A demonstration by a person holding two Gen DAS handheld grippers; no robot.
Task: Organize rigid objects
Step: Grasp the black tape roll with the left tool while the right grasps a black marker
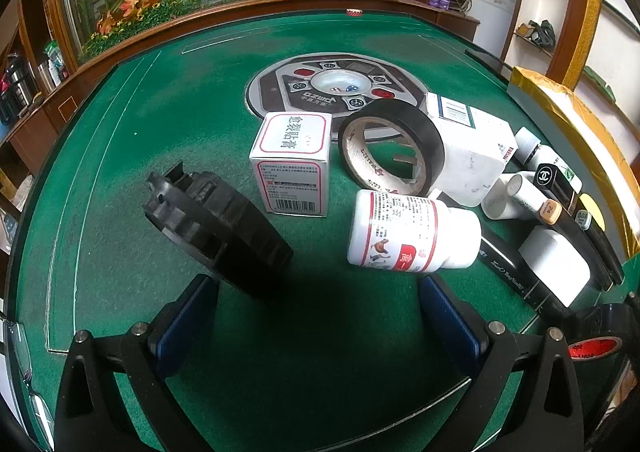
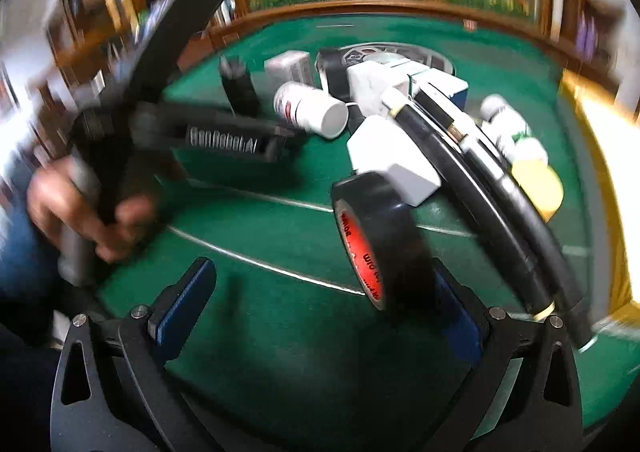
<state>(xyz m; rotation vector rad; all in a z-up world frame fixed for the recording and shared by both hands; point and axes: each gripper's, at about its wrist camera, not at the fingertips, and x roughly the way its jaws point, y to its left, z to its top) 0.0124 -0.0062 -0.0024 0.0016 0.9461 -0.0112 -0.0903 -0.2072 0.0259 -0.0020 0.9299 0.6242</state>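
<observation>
The table [image 1: 120,156] is covered in matt green felt with a glossy wooden rim. The near tape roll [image 2: 384,236] is glossy black plastic; the far tape roll [image 1: 390,148] has a cardboard core. The bottle [image 1: 412,232] is smooth white plastic.

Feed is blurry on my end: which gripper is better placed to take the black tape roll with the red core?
Right. The red-core tape roll stands on edge against the right gripper's right finger, inside its open jaws. The left gripper is open over bare felt, with that roll off to its right.

Carton [image 1: 291,164] stands left of tape roll [image 1: 390,148], bottle [image 1: 412,232] lying before both
</observation>
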